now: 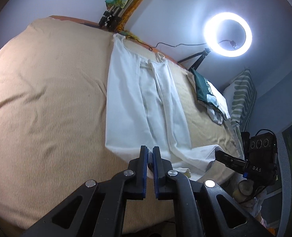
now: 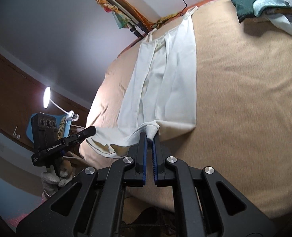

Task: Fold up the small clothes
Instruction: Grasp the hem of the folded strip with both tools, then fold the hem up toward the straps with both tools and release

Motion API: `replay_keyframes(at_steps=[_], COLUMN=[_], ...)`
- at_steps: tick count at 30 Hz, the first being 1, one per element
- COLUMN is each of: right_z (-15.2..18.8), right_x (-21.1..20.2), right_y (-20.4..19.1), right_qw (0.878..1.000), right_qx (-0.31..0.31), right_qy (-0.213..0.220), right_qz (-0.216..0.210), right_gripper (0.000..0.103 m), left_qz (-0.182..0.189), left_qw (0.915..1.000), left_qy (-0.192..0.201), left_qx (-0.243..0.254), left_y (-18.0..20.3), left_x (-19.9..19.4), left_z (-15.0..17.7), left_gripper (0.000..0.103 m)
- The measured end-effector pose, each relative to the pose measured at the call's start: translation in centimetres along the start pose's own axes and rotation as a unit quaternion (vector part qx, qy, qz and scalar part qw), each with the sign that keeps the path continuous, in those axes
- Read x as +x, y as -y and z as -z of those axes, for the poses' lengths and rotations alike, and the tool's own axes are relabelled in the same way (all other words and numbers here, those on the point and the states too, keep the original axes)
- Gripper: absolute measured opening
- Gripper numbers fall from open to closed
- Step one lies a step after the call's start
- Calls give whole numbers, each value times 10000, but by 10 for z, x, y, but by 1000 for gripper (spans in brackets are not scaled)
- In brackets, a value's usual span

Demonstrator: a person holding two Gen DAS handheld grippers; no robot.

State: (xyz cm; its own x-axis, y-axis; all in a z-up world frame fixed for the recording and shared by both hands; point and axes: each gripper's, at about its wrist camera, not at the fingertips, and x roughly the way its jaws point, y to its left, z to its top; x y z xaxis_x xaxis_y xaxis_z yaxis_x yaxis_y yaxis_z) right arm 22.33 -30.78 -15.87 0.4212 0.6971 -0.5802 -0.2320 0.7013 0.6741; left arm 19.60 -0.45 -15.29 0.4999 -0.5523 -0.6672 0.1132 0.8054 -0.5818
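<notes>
Folded green-and-white clothes [image 1: 207, 92] are lying near the bed's far edge, beside a striped pillow [image 1: 243, 96]; a ring light [image 1: 228, 34] is glowing against the wall. Left hand-held gripper [image 1: 150, 152] and right hand-held gripper [image 2: 149, 137] are each pinching, nearly closed, the near hem of a white garment [image 1: 142, 102] that is lying lengthwise on the tan bedspread [image 1: 47, 98].

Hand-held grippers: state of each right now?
Left hand-held gripper: shut on the white garment, near hem.
Right hand-held gripper: shut on the white garment, bunched hem between its fingers.
</notes>
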Motion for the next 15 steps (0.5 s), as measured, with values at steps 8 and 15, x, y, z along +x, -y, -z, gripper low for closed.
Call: replay_keyframes(at_steps=[8,15], right_z=[-43,-65], right_x=[21,45], right_y=[4,28], right_qw=[9997,9990], right_qx=[19,269], right_qy=[219,235], right_qz=[135,256], right_gripper=[6,6], left_qz=[-294,-658], left_qw=[9994,9977], left_qy=[168,154], left_qx=[-23,-50], left_y=[-3,-15], left_x=[19,45], left_z=[-44,-62], left_gripper=[2,2])
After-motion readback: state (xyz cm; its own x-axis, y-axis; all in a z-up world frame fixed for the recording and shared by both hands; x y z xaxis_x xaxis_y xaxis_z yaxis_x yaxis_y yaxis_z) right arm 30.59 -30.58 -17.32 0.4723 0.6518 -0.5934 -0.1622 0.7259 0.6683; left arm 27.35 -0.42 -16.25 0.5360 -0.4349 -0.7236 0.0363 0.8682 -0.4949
